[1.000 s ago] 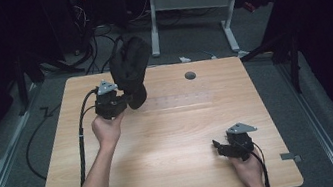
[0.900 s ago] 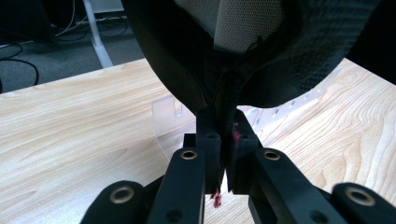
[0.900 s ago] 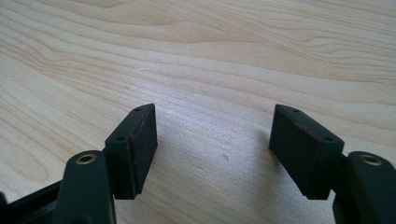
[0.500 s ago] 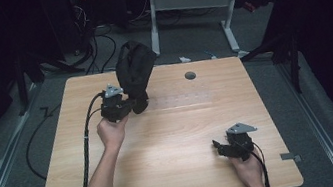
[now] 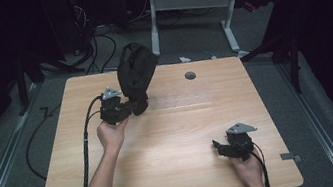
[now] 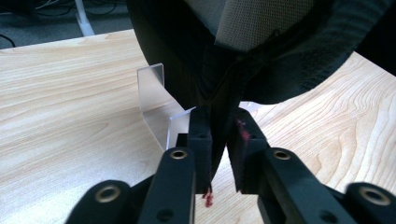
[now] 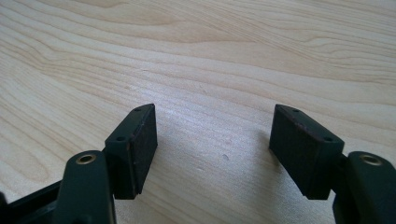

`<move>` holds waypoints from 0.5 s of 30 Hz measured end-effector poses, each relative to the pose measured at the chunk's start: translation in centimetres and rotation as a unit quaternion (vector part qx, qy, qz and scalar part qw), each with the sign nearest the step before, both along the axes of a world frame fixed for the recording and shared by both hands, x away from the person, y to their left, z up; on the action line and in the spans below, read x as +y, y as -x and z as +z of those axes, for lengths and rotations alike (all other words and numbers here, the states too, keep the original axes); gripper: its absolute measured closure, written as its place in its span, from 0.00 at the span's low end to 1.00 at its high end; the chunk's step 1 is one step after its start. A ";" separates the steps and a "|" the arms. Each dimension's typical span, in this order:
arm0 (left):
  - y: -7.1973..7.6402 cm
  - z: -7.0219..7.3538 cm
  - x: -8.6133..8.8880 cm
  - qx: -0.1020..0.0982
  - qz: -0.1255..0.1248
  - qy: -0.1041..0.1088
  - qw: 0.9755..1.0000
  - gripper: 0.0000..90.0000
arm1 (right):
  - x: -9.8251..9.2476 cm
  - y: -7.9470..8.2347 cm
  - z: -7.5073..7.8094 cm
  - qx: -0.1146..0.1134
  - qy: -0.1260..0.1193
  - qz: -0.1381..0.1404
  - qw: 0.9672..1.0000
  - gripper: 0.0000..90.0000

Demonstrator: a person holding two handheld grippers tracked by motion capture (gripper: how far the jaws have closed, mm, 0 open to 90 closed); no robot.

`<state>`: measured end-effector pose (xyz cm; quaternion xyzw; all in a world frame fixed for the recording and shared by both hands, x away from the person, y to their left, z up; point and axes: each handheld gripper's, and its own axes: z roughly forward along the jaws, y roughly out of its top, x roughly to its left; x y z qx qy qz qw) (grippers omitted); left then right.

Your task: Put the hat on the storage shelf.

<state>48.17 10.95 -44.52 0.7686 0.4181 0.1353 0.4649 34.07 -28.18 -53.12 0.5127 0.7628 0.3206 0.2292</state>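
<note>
Fingers (image 6: 201, 140) of the left gripper (image 6: 219, 140) sit close together with a thin fold of the black cap (image 6: 280, 70) between them. They have just been opening a little, and a small gap shows beside one pad, so I cannot tell if they pinch it. Just behind the fingers stands a clear plastic stand (image 6: 154, 100), and the cap hangs over it. From above, the left gripper (image 5: 132, 108) is at the cap's (image 5: 136, 73) bottom edge, near the far side of the wooden table (image 5: 173, 148). Down by the near edge, well apart, the right gripper (image 5: 219, 147) has its fingers (image 7: 140, 140) spread wide over bare wood.
</note>
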 end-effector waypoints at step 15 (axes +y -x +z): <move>1.3 0.5 1.3 -0.007 0.012 -0.001 1.000 0.57 | 0.0 0.0 0.0 0.000 0.000 0.000 1.000 0.36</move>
